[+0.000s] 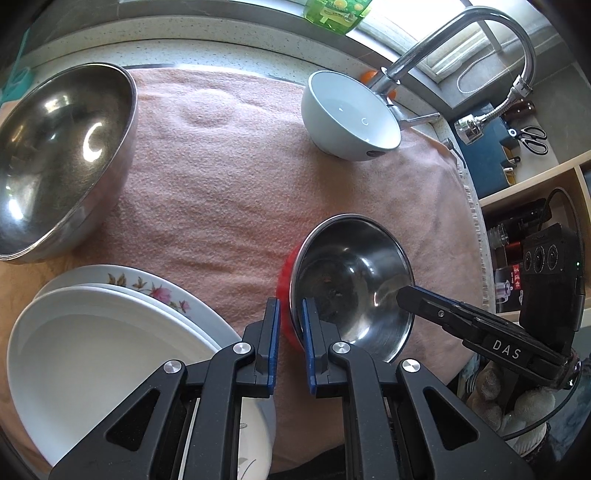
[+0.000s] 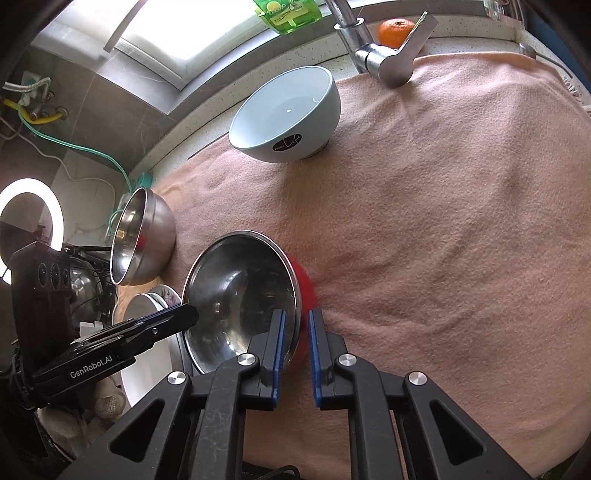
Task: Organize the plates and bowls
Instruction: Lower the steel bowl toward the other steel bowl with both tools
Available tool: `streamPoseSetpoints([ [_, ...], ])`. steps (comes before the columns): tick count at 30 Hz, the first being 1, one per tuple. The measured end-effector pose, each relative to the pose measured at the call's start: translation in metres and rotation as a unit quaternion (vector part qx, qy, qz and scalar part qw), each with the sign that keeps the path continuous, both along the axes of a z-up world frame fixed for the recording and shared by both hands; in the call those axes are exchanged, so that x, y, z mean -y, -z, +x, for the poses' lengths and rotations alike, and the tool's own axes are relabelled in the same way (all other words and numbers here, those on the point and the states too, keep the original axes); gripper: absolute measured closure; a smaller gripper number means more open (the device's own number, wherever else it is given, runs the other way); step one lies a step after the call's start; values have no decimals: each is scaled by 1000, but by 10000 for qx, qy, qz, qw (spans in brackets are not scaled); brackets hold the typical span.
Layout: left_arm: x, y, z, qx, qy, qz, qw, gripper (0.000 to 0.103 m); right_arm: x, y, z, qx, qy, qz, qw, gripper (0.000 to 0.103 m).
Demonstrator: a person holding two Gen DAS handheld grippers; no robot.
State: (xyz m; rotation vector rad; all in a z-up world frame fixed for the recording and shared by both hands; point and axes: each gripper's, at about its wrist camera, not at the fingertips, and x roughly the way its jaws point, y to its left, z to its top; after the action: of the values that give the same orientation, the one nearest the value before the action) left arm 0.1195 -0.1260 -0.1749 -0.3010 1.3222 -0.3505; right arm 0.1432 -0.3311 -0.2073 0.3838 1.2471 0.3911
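A small steel bowl with a red outside (image 1: 354, 280) (image 2: 240, 295) is held by both grippers on opposite rims, just above the pink towel (image 1: 236, 192) (image 2: 443, 221). My left gripper (image 1: 290, 314) straddles its left rim, one finger inside, one outside. My right gripper (image 2: 295, 325) straddles its right rim the same way; its fingers (image 1: 424, 301) show in the left wrist view. A large steel bowl (image 1: 59, 155) (image 2: 144, 236) sits at the left. A pale blue bowl (image 1: 351, 114) (image 2: 288, 114) sits at the back. Stacked white plates (image 1: 103, 339) (image 2: 147, 314) lie at the front left.
A chrome faucet (image 1: 461, 48) (image 2: 376, 55) stands behind the towel with an orange (image 2: 397, 31) and a green detergent bottle (image 1: 336, 13) (image 2: 291, 13). Shelves with bottles and scissors (image 1: 532, 136) are to the right. A ring light (image 2: 33, 225) glows at the left.
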Motion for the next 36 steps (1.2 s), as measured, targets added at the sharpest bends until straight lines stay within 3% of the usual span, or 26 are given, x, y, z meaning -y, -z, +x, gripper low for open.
streamPoseSetpoints([
  [22,1,-5,1,107,61,20,9999,95,-1,-4,1,-9,86,-26,10000,95],
  [36,-22,-31,1,393,-156,-147,9990,95,-16,-31,4,196,-20,-20,9998,95],
])
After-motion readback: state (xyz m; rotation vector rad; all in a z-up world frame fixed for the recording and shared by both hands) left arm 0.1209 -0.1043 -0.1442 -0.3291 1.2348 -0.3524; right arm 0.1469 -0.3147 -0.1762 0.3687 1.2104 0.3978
